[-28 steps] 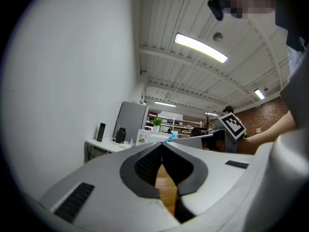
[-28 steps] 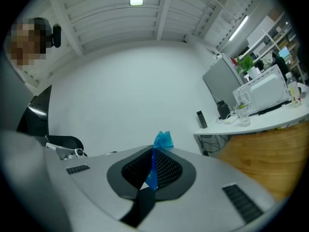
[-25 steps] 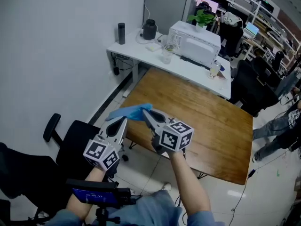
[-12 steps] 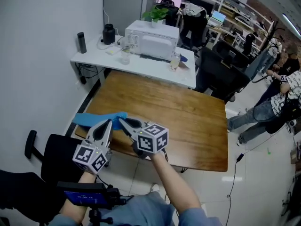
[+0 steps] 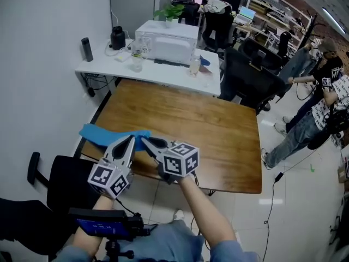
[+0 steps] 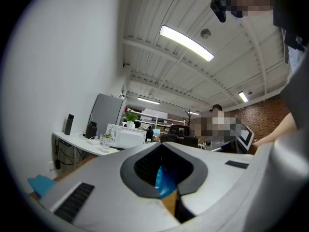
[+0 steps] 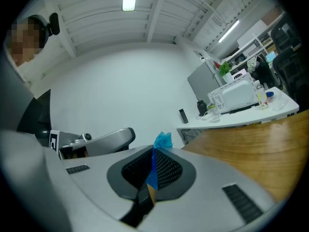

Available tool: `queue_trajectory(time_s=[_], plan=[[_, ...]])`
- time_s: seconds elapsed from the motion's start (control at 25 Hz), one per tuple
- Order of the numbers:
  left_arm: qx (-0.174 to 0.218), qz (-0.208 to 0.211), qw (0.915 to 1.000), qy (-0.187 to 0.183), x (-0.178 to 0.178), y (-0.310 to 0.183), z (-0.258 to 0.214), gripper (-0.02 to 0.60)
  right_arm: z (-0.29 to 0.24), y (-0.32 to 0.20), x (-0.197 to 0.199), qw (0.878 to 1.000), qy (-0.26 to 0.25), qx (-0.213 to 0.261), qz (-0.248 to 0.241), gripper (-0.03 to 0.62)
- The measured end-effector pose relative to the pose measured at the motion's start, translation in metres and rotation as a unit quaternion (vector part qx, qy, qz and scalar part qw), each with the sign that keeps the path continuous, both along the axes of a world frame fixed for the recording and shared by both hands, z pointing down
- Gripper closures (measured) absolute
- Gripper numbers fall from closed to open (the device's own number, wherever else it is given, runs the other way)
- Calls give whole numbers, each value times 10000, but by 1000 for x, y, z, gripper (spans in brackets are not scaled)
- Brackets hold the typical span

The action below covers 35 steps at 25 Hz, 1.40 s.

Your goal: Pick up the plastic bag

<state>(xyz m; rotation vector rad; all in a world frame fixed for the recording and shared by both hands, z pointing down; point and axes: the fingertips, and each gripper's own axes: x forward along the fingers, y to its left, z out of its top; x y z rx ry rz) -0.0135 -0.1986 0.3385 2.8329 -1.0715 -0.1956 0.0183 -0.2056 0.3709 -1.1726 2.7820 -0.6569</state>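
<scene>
Blue plastic bag [image 5: 103,134] stays clamped in left gripper [image 5: 131,139] and right gripper [image 5: 145,141] while both drift over near-left corner of desk [image 5: 207,130]; grip holds.

Entry, head view. We stand at the near edge of the table [image 5: 218,135]. The plastic bag [image 5: 106,135] lies at its near left corner, stretching toward the left edge. The left gripper [image 5: 130,141] and the right gripper [image 5: 147,142] sit side by side over that corner, tips close together. Each has the bag's right end between its jaws.

Directly behind the table stands a desk [image 5: 101,65]. On it, left to right, we note a bottle [image 5: 86,49], a jug [image 5: 117,37] and a microwave [image 5: 166,37]. A plant [image 5: 172,11] is at the microwave's back.

A chair [image 5: 60,179] stands to our left, nearer than the table. People [image 5: 322,86] stand well apart on the right.
</scene>
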Motion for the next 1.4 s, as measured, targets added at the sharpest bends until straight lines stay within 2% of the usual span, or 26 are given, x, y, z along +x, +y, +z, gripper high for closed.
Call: queue_trajectory(time_s=[0.68,1.4], plan=[[-116,151,9994,-288,61,25,19,575,19,30,65,9994,-203,-197,180,594],[-242,557,9973,-402,171,53,39,575,46,65,175,9973,-286,-384,560,594]])
